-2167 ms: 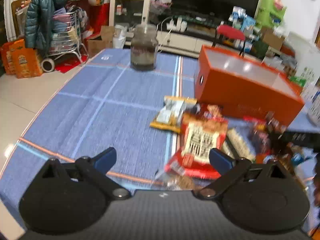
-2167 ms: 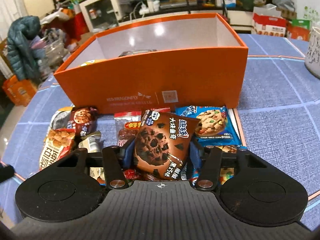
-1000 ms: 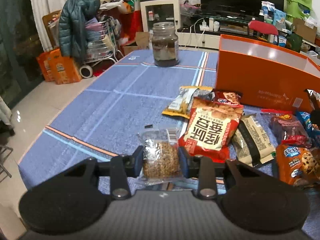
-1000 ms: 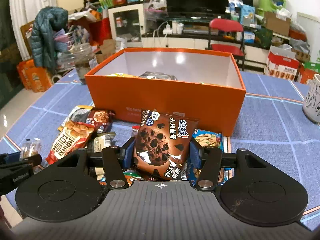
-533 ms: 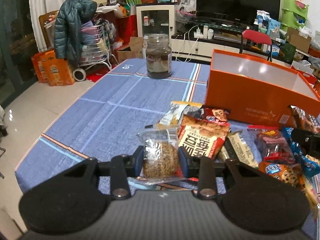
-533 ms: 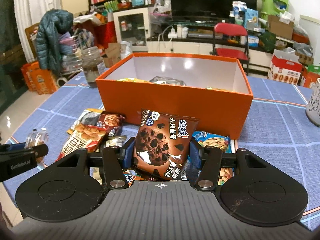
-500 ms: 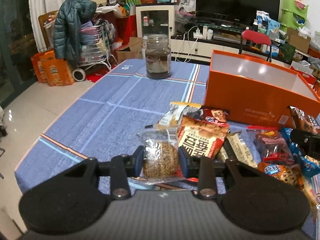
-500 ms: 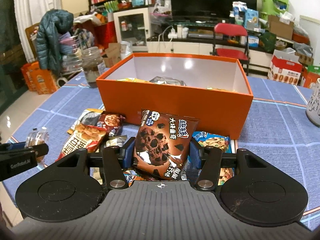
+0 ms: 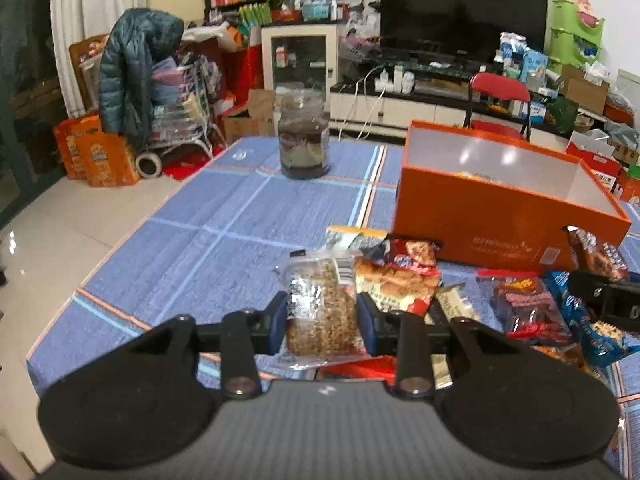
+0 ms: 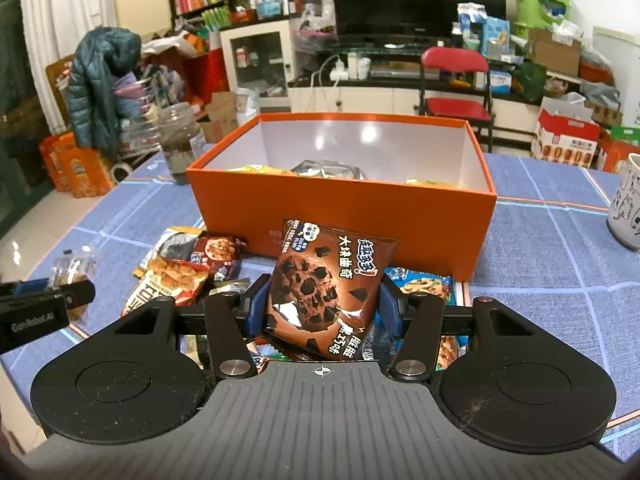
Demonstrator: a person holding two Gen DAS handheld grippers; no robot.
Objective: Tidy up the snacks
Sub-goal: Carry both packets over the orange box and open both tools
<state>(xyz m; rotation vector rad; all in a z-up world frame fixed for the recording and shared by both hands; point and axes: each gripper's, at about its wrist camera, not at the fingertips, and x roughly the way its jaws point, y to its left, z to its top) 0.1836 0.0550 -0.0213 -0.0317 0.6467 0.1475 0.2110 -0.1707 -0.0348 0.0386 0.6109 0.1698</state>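
My left gripper [image 9: 322, 320] is shut on a clear packet of brown grain snack [image 9: 320, 308], held above the blue tablecloth. My right gripper [image 10: 324, 304] is shut on a brown chocolate cookie packet [image 10: 328, 284], lifted in front of the orange box [image 10: 340, 208]. The open box holds a few packets, yellow and silver ones [image 10: 328, 170]. Between the grippers and the box, loose snacks lie in a pile: a red-and-white bag [image 9: 396, 280], a dark red cookie packet [image 9: 412, 254], a blue cookie packet [image 10: 424, 284]. The left gripper's tip [image 10: 44, 300] shows at the left edge of the right wrist view.
A glass jar [image 9: 303, 136] with dark contents stands at the table's far side. A white patterned mug [image 10: 626, 208] sits at the right edge. The table's left edge [image 9: 132, 224] drops to a tiled floor. A red chair [image 10: 456, 84] and clutter stand beyond.
The left gripper has risen slightly with the grain packet, so more of the box's inside shows. The right gripper holds still with the cookie packet.
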